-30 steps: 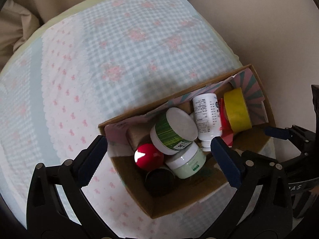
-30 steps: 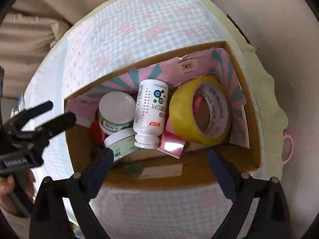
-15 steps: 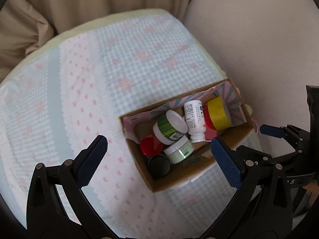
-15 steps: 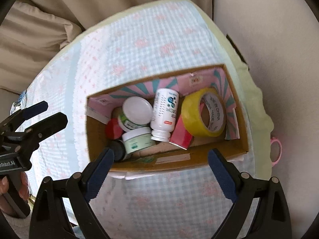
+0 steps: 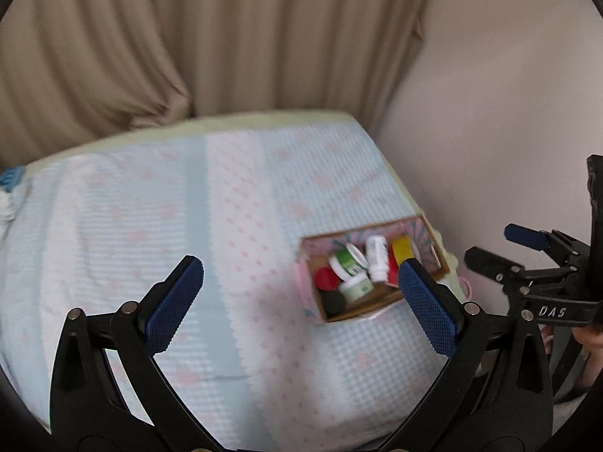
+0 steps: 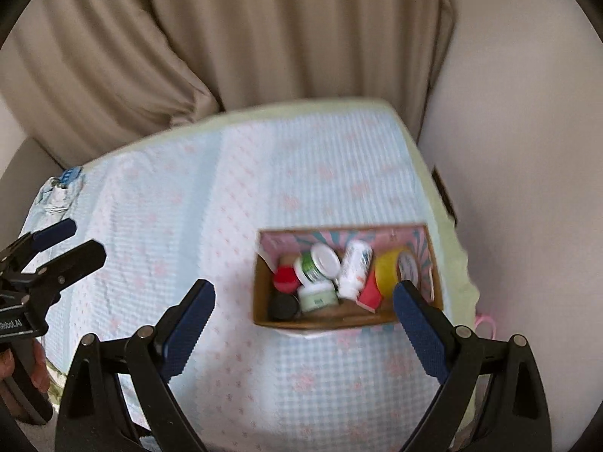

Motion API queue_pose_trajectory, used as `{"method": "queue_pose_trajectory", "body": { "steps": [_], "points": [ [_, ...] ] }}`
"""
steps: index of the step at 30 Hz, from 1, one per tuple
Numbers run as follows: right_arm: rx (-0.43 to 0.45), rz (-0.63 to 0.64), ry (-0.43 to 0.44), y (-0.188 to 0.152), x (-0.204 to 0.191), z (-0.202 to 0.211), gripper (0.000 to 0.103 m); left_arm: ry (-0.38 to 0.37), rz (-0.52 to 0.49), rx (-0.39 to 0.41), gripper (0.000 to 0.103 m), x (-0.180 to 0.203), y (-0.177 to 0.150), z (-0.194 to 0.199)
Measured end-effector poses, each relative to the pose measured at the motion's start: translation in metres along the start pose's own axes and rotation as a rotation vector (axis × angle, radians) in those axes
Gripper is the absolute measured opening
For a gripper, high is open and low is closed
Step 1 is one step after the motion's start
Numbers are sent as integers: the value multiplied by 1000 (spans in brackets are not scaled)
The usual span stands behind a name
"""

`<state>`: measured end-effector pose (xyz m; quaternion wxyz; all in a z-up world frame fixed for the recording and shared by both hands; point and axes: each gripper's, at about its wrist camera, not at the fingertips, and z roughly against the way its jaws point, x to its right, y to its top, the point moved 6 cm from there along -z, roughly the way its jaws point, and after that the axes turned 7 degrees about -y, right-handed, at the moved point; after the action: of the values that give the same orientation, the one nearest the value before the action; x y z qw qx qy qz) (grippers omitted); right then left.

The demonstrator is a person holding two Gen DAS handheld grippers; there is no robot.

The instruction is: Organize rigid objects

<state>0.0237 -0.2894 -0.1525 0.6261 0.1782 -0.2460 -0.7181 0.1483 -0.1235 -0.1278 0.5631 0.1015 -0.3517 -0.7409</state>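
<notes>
**Cardboard box packed, both my grippers empty above it**

Blue-padded and spread wide, my right gripper (image 6: 303, 326) hangs over the quilt with nothing between its jaws; my left gripper (image 5: 299, 301) is just as wide apart and just as empty.

Beyond my right fingers, at about one o'clock, the cardboard box (image 6: 324, 320) sits on the checked quilt (image 6: 188, 226), close to the bed's right-hand edge. Everything rigid I can see is already inside it, lying loose and overlapping.

Nearest me in the box are the black lid (image 6: 282, 306) and the pale green jar (image 6: 317, 297), with the red cap (image 6: 285, 278) behind. These look light and hard, with smooth rounded sides that I judge could slip; I would pinch across the lid rim.

The green-labelled jar (image 6: 314, 263) lies tilted at the middle. The white bottle (image 6: 354, 269) leans beside it, probably light plastic, best taken across its body.

Farthest right, at three o'clock in the box, the yellow tape roll (image 6: 392, 273) stands on edge; it looks stiff, and I would take it through its ring wall.

If the box itself must shift, it looks bendy at the walls, so I would clamp a short end.
</notes>
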Motion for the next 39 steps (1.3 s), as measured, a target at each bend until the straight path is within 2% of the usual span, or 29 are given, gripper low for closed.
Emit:
{"method": "queue_pose_trajectory", "body": {
  "steps": [6, 11, 18, 39],
  "points": [
    [137, 21, 32, 4, -43, 63, 94, 103, 23, 140, 103, -23, -17, 88],
    [231, 48, 28, -9, -70, 96, 94, 163, 39, 226, 103, -36, -36, 129],
    [276, 61, 7, -21, -78, 109, 94, 180, 67, 239, 103, -45, -49, 143],
    [284, 44, -7, -29, -70, 119, 94, 195, 42, 254, 103, -36, -52, 152]
  ]
}}
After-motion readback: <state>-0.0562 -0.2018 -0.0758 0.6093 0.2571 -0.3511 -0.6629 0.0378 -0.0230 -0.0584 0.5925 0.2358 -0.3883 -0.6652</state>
